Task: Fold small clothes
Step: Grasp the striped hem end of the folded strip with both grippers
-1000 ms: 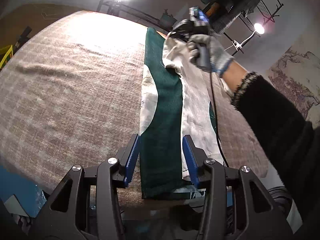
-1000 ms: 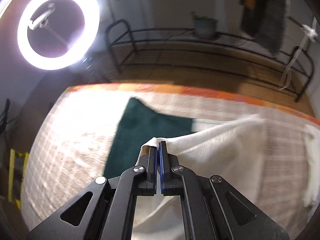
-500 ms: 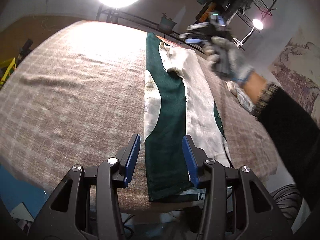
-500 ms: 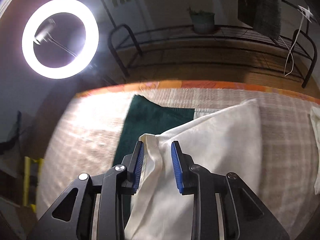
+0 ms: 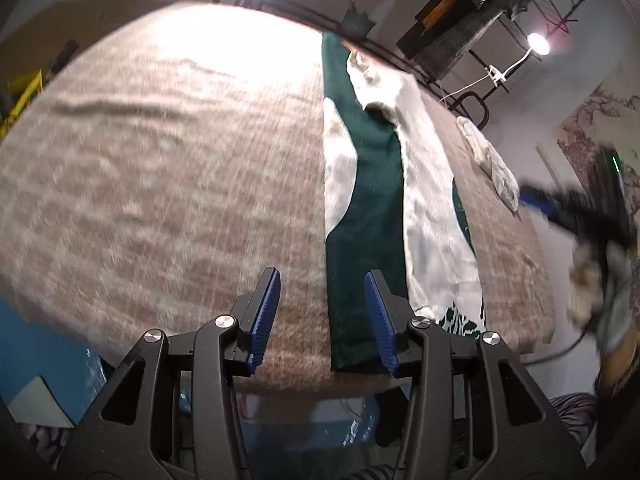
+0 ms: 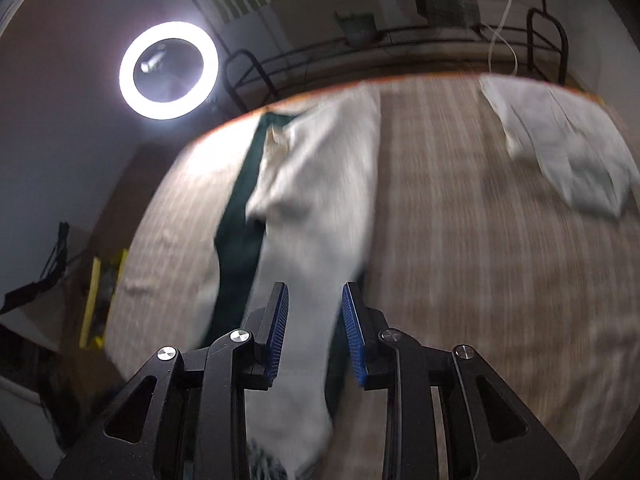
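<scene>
A long green and white garment [image 5: 366, 208] lies lengthwise on the brown blanket-covered table [image 5: 160, 168], folded into a narrow strip with its white side [image 5: 432, 216] laid over the green. My left gripper [image 5: 322, 312] is open and empty above the garment's near end. My right gripper [image 6: 314, 330] is open and empty, held above the white part of the garment [image 6: 316, 184]. In the left wrist view the right gripper [image 5: 576, 212] is a blur at the right edge, off the table.
A second white folded cloth [image 6: 560, 144] lies near the far right side of the table, also in the left wrist view [image 5: 492, 160]. A ring light [image 6: 168, 70] and a black metal rack [image 6: 360, 52] stand behind the table.
My right gripper opened and let go of the white part of the garment, then pulled back toward the near right. The white part now lies flat. My left gripper shifted slightly left.
</scene>
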A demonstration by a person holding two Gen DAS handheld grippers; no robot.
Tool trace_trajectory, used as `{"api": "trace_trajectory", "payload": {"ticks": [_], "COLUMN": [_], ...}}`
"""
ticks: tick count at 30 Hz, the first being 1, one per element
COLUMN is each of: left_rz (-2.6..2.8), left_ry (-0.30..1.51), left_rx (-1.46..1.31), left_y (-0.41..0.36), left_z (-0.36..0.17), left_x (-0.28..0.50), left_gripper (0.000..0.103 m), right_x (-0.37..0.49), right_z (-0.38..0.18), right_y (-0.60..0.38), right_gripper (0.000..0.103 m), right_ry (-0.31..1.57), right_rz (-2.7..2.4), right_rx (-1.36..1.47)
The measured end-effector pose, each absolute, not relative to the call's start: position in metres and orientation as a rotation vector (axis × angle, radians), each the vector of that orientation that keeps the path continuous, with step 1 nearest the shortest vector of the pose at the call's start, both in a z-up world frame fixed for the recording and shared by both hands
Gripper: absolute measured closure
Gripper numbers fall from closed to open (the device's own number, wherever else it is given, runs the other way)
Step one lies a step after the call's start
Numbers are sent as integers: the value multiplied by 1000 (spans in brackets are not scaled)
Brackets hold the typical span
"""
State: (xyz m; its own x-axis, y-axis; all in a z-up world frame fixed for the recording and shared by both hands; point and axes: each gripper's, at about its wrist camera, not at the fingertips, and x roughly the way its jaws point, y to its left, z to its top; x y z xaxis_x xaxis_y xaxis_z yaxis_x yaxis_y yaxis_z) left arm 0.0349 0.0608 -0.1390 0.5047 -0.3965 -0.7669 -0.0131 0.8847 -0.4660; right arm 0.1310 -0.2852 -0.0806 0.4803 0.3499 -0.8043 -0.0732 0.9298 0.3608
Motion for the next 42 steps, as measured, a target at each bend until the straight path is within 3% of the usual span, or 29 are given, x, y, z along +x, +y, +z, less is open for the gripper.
{"api": "trace_trajectory", "payload": {"ticks": [3, 6, 20, 21, 23, 26, 27, 29, 30, 42], "left_rz": [-267, -285, -374, -373, -370, -383, -383, -390, -392, -428], "left_ry": [1070, 1099, 1186, 1184, 1187, 1208, 1205, 1189, 1180, 1108], "left_rx": [-494, -519, -537, -521, -500, -509, -505, -495, -490, -478], "left_y": [61, 59, 41, 39, 35, 29, 29, 27, 25, 21], "left_z": [-148, -154, -171, -170, -171, -176, -176, -172, -170, -135], "left_x": [33, 29, 23, 24, 24, 28, 29, 29, 29, 39], "left_gripper": [58, 58, 59, 61, 82, 97, 98, 101, 101, 103], "right_x": [89, 60, 17, 15, 16, 20, 21, 24, 24, 34], "right_z": [-104, -121, -177, -176, -178, -185, -186, -187, -188, -157], "right_y": [-286, -285, -268, -267, -268, -271, -270, -267, -266, -289], "right_gripper": [76, 62, 62, 62, 62, 62, 65, 94, 98, 101], "right_ry": [1105, 1132, 1226, 1212, 1209, 1206, 1201, 1223, 1228, 1091], "right_rz": [294, 320, 432, 436, 450, 484, 493, 517, 522, 475], "right_rx": [307, 331, 431, 431, 450, 530, 538, 535, 539, 659]}}
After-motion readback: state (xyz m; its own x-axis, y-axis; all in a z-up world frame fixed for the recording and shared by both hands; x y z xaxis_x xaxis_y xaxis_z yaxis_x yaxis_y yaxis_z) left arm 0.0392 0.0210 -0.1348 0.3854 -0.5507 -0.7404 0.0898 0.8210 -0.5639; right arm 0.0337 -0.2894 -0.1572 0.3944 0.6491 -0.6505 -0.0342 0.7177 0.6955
